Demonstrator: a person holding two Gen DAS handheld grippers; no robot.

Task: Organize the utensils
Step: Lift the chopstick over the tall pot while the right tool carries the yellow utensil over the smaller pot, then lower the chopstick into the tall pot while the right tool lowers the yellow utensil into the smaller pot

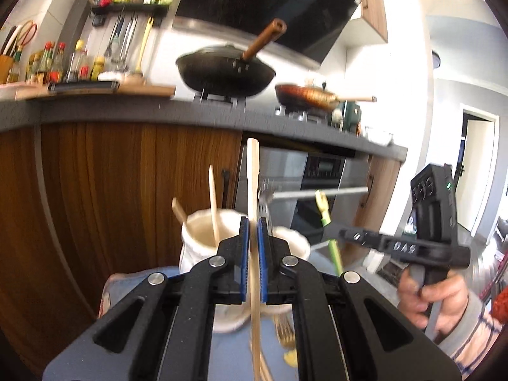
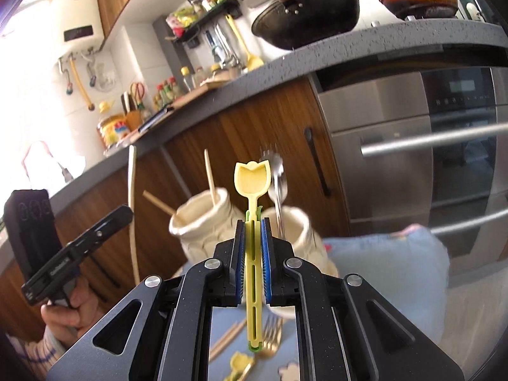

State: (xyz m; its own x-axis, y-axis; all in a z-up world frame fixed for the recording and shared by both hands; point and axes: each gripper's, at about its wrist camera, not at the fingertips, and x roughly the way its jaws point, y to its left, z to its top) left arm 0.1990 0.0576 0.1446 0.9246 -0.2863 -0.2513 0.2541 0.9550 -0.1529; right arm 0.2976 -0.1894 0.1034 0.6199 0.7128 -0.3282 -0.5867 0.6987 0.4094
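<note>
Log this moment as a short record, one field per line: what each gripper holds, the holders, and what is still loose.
left gripper: shut on wooden chopstick, held upright
right gripper: shut on yellow tulip spoon, bowl end up
left holder: cream jar holding wooden sticks
right holder: cream jar holding metal utensils
loose items: gold fork and wooden pieces lying on the blue cloth
setting: in front of the oven and wood cabinets

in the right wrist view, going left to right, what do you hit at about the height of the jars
left gripper → long wooden stick → left jar → yellow spoon held by the right gripper → right jar → blue cloth
</note>
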